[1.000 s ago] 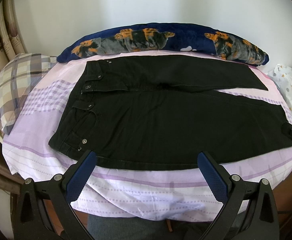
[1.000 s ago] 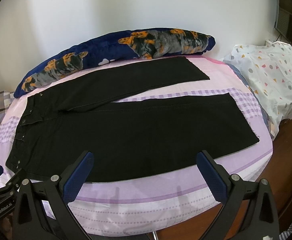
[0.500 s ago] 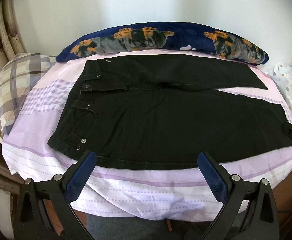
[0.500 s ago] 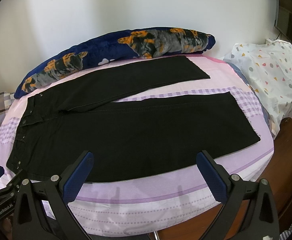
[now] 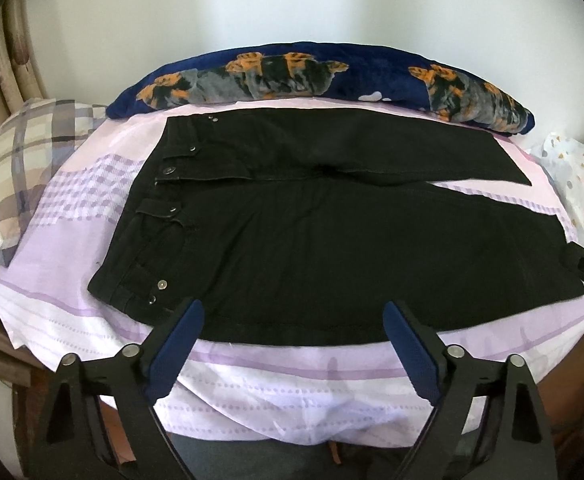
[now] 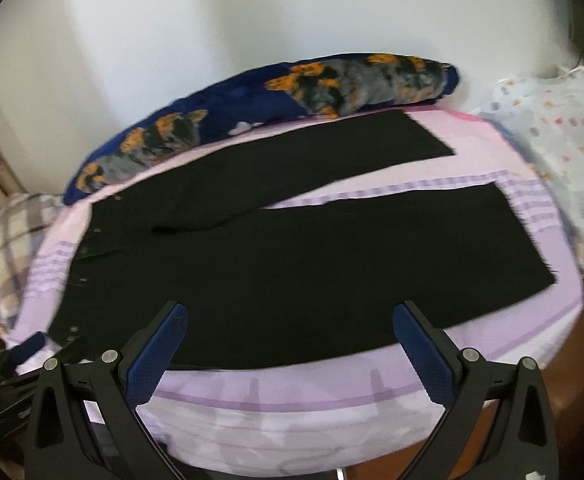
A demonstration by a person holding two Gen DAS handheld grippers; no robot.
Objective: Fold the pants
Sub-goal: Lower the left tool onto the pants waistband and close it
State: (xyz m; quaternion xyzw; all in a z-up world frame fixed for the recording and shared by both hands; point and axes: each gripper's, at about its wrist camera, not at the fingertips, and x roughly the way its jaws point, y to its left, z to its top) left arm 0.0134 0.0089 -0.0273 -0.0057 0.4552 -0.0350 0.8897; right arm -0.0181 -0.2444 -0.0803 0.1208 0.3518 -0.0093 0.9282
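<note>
While the right view blurs, pants lie flat on the bed; left tongs narrowing slightly, right tongs agape, both empty.

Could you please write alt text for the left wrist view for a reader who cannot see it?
Black pants lie flat and unfolded on a lilac bedsheet, waistband to the left, legs spread apart to the right. The open left gripper hovers at their near edge, holding nothing. A navy printed pillow lies behind.

The black pants lie flat on the bed, legs spread apart toward the right; the right tongs stand wide open over the near edge of the pants, holding nothing; a blue pillow lies behind.
</note>
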